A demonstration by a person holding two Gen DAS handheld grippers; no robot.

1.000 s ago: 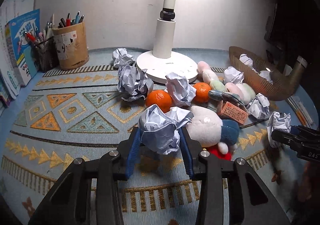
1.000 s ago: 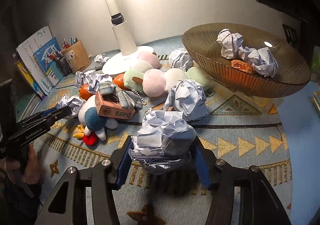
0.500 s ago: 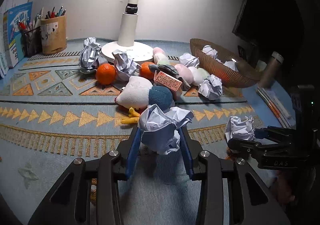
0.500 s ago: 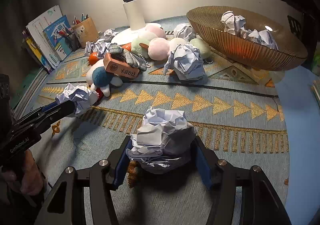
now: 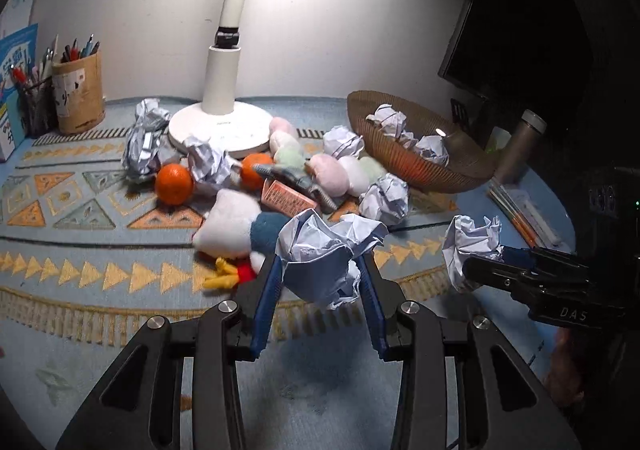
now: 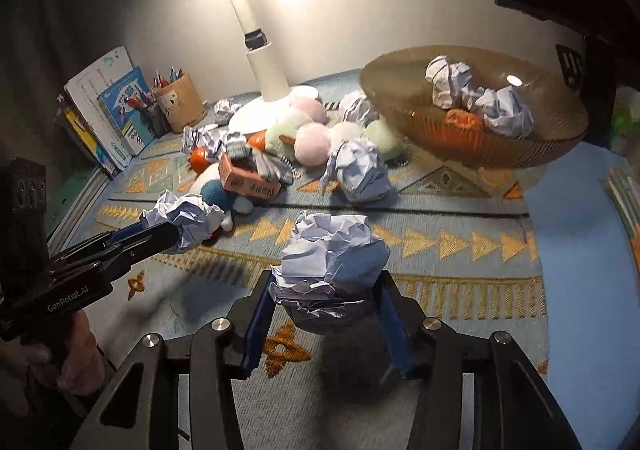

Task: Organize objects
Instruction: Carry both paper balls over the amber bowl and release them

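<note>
My left gripper (image 5: 320,268) is shut on a crumpled white paper ball (image 5: 328,250), held above the patterned mat. To its right, my right gripper (image 5: 470,274) carries a second paper ball (image 5: 472,240). In the right wrist view this second paper ball (image 6: 332,250) sits between the blue pads of the right gripper (image 6: 328,284); the jaws are closing and the pads press its sides. At the left of that view the left gripper (image 6: 170,236) shows with its paper ball (image 6: 184,216). The brown ribbed bowl (image 6: 480,148) at the back right holds several paper balls.
A pile lies between me and the lamp base (image 5: 218,126): loose paper balls (image 5: 384,198), two oranges (image 5: 174,183), pastel plush balls (image 5: 332,180), a plush toy (image 5: 232,226) and a small orange box (image 5: 286,202). A pen holder (image 5: 78,94) stands back left, a bottle (image 5: 520,146) right.
Both grippers have risen and drawn back from the pile with their paper balls. The left wrist view has swung right, bringing the bowl in. The right ball looks more squeezed.
</note>
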